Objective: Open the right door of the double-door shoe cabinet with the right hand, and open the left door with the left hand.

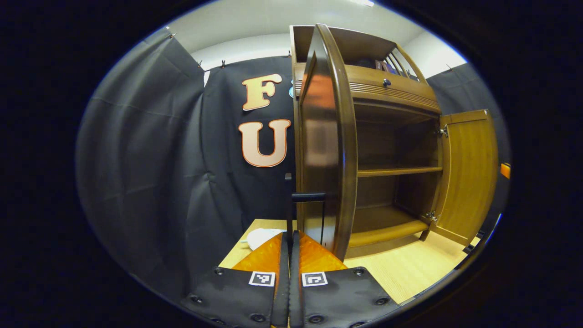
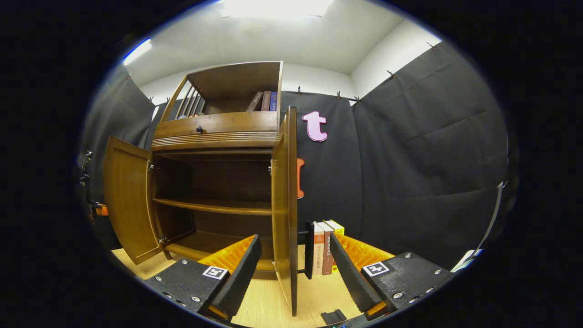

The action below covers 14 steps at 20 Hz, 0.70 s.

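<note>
Because both doors already stand swung out from the cabinet (image 2: 218, 132), the left gripper (image 1: 289, 246) pinches the left door's handle (image 1: 288, 205) with pressed-together fingers, while the right gripper (image 2: 294, 264) straddles the right door (image 2: 284, 205), fingers spread.

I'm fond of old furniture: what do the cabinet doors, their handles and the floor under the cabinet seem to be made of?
The left door and right door look like brown wood with a glossy varnish: light glares off the left one and grain shows on both. The left door's handle looks like dark metal, matte, though painted plastic is possible. The floor seems pale wood or laminate, with fine straight grain lines.
</note>
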Available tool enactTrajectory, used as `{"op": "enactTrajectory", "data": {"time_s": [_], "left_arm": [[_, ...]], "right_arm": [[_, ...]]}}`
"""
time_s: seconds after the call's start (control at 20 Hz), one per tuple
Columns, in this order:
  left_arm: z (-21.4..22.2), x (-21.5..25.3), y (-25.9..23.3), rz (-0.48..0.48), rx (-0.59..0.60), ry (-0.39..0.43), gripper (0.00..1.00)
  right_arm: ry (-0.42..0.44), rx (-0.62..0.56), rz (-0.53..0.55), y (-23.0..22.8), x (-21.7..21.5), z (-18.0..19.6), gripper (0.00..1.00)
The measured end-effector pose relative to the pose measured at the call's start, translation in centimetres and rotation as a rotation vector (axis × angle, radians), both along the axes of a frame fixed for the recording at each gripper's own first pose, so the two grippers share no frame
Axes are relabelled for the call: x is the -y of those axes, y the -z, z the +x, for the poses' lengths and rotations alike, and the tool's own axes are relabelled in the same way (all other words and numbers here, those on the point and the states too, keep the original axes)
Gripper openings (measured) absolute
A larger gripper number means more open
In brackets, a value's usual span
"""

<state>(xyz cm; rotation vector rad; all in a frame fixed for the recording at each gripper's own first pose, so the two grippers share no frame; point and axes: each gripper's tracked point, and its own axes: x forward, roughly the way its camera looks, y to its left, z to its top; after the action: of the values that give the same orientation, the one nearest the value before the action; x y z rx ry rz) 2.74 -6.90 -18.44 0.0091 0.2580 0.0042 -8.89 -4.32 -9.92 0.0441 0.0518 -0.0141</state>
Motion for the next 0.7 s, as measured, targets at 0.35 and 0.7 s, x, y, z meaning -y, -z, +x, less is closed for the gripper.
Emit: {"op": "enactTrajectory", "data": {"time_s": [0.35, 0.7], "left_arm": [[0.0, 0.2, 0.0, -0.010, 0.010, 0.055, 0.07], [0.0, 0.6, -0.1, -0.034, 0.017, 0.102, 0.07]], "right_arm": [[-0.019, -0.006, -0.008, 0.1, -3.7, 1.1, 0.98], [-0.041, -0.012, -0.010, 0.3, -6.6, 1.7, 0.98]]}}
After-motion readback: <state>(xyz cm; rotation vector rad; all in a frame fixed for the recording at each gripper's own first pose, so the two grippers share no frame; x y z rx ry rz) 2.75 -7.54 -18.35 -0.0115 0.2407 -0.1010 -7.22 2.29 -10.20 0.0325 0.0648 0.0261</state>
